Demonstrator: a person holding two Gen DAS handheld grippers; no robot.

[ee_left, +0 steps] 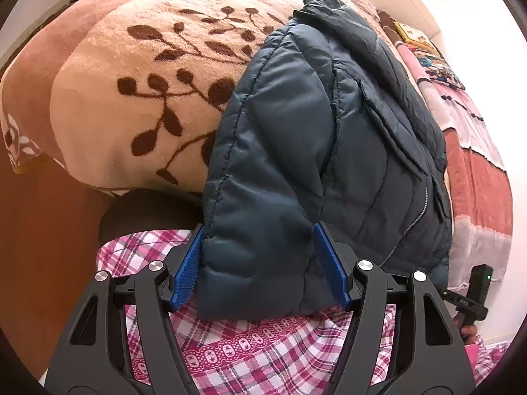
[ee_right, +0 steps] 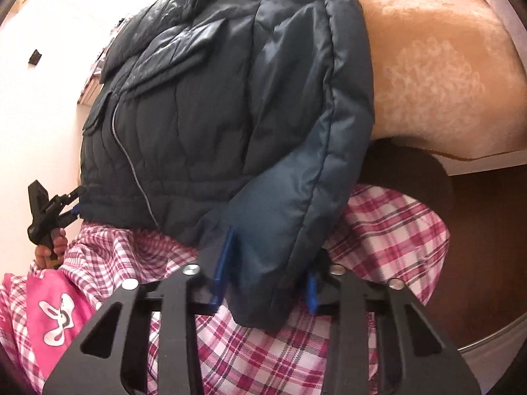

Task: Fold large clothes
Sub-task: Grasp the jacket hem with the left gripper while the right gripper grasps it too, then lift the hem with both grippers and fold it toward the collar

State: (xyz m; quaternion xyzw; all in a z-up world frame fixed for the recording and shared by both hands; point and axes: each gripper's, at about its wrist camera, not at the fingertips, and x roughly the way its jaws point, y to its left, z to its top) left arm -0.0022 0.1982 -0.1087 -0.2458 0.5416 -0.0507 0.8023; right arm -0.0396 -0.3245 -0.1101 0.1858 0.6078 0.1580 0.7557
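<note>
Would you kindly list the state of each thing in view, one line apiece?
Jacket: zipped, lying on the bed, its bottom corners hanging over the edge.
Left gripper: pads against one jacket corner.
Right gripper: clamped on the other corner.
Blanket: spread over the bed.

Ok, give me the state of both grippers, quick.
Left gripper: closed on the jacket hem.
Right gripper: closed on a jacket corner.
</note>
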